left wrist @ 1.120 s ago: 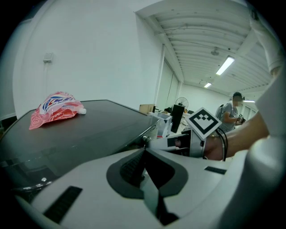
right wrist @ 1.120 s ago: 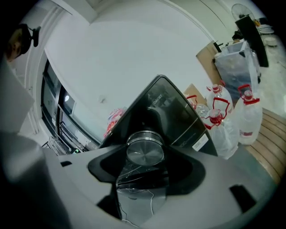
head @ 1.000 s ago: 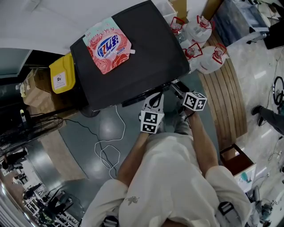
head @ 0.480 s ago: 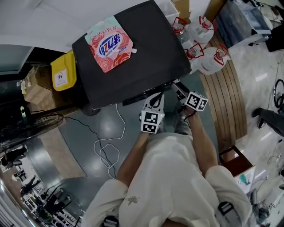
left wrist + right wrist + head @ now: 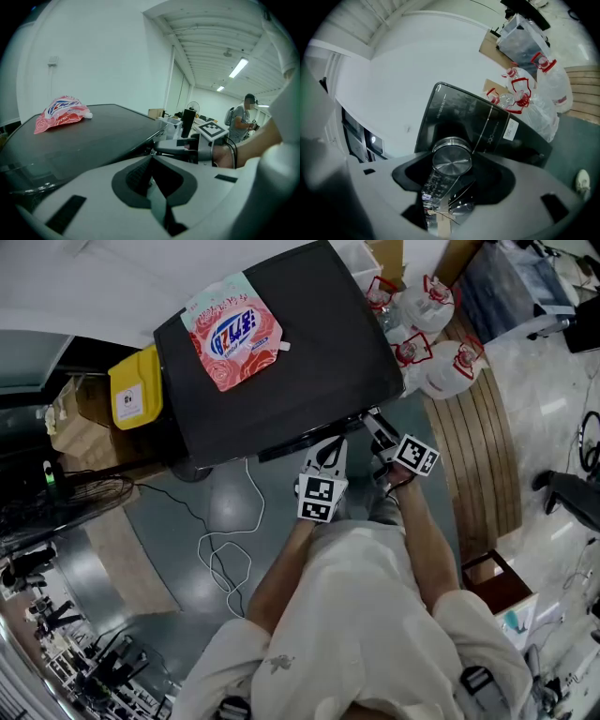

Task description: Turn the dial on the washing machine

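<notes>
The right gripper (image 5: 452, 165) is clamped on the silver dial (image 5: 451, 157) at the front panel of the black washing machine (image 5: 319, 343), its pads apparently pressing the dial's rim. The left gripper (image 5: 151, 183) is closed and empty, just beside the right one. A pink detergent pouch (image 5: 232, 332) lies on the machine's top.

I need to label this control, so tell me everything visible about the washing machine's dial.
The dial is a round knob, silver and metallic-looking, with a flat brushed face and a stepped rim. It protrudes from the washing machine's dark glossy front panel. The right hand-held gripper holds it, a jaw against each side.
</notes>
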A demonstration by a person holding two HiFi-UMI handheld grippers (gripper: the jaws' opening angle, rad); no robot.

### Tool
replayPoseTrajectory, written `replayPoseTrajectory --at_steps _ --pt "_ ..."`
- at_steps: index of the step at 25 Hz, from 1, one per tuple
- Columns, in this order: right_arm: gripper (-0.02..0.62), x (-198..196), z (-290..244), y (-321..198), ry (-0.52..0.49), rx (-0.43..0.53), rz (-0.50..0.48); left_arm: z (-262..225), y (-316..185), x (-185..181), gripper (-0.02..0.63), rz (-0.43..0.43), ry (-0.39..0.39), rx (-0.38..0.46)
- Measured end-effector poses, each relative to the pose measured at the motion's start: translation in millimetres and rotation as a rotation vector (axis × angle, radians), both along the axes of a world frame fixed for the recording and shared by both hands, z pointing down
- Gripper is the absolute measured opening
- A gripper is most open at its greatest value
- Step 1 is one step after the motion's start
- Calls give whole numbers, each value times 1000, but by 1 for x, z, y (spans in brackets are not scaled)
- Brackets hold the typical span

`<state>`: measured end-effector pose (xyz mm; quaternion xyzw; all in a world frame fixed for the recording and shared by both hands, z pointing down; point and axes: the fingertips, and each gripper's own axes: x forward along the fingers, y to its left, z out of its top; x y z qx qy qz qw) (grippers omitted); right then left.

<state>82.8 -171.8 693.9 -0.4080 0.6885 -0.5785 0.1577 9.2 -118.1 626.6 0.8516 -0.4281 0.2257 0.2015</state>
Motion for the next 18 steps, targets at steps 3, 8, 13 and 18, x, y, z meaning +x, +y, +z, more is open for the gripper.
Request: replayPoseTrajectory --at_steps 3,8,13,18 --pt "278 0 0 1 -25 -11 17 0 1 -1 12 -2 -2 -1" --pt "278 1 1 1 -71 -24 42 1 2 -2 12 -6 -5 -2" --pt "278 1 2 1 -128 -43 78 0 4 -3 12 -10 -4 -3" --pt "278 2 3 0 -182 -55 107 1 5 -3 12 -11 -7 -5"
